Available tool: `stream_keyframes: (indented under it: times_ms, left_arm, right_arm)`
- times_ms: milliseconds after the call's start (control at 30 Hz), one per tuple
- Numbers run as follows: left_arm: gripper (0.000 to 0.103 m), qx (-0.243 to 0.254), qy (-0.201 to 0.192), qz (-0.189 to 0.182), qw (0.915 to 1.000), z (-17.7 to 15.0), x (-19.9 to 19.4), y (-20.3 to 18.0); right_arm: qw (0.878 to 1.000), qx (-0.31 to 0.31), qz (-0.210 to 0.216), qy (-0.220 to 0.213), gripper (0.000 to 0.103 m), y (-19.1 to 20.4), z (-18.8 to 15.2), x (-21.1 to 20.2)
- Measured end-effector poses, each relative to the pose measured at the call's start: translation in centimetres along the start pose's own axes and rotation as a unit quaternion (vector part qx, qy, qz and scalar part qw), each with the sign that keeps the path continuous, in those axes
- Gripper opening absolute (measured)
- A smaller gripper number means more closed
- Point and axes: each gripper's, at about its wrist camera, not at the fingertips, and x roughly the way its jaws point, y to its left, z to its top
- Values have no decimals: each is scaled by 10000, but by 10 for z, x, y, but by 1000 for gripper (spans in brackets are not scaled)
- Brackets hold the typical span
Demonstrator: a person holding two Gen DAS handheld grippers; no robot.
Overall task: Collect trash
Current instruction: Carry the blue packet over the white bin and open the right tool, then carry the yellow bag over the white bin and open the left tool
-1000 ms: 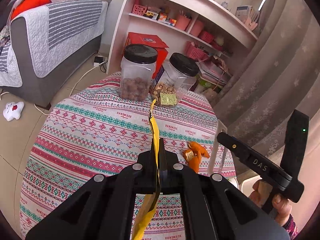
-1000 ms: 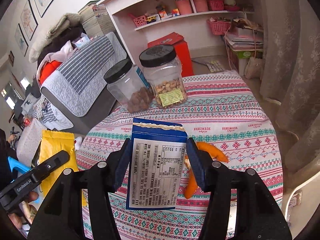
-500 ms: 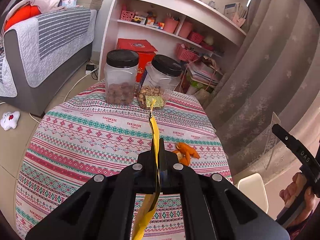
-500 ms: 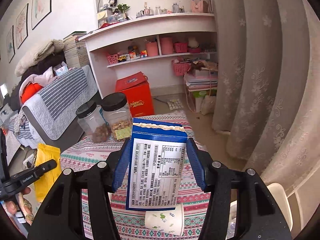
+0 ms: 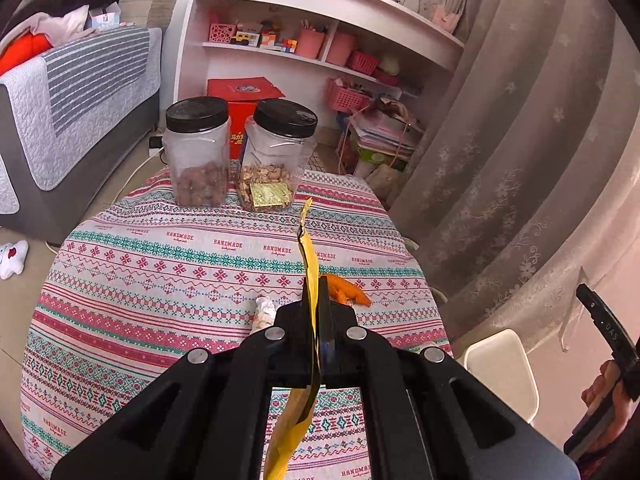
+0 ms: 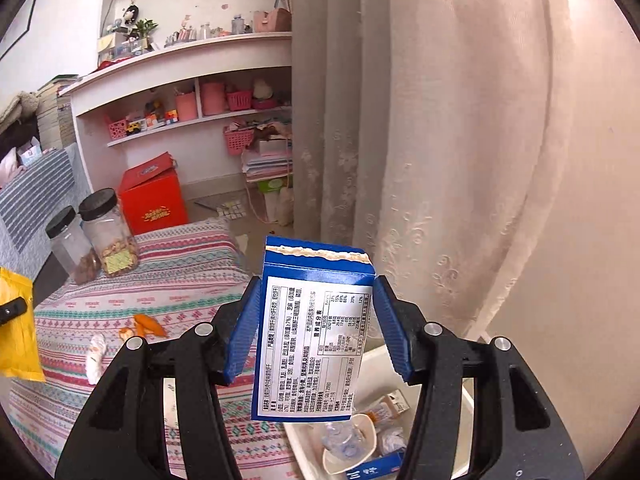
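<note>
Left gripper (image 5: 316, 320) clamped on one yellow wrapper (image 5: 310, 256) over the table (image 5: 160, 280). Right gripper (image 6: 316, 328) grips one blue box (image 6: 312, 332) above the white bin (image 6: 468, 440). Table: two jars (image 5: 198, 156), one orange peel (image 5: 346, 290), one crumpled tissue (image 5: 264, 310).

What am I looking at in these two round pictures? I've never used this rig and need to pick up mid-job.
There is no robot: a person carries one hand-held clamp in each hand, each with a fisheye camera looking along its fingers. The left view shows the left tool shut on a yellow wrapper above the table. On the patterned cloth stand two black-lidded jars, with orange peel and a crumpled white scrap nearer the camera. The right view shows the right tool clamping a blue box over a white bin holding other trash.
</note>
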Motion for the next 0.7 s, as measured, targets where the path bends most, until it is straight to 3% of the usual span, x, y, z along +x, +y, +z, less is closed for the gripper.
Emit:
stream_keyframes:
  times_ms: [200, 300, 433, 700]
  left_arm:
    - [2, 386, -20, -67, 9992, -7, 3, -36]
    - [2, 614, -10, -106, 9981, -10, 6, -58]
    - [2, 635, 58, -389, 9972, -15, 11, -90]
    - [2, 1061, 196, -1037, 9887, -32, 16, -183]
  right_arm:
    - [9984, 22, -531, 181, 57, -37, -13, 2]
    - [9975, 218, -658, 118, 78, -52, -14, -3]
    - [9957, 471, -785, -160, 90, -69, -9, -17]
    - [9892, 987, -966, -501, 96, -99, 2, -32]
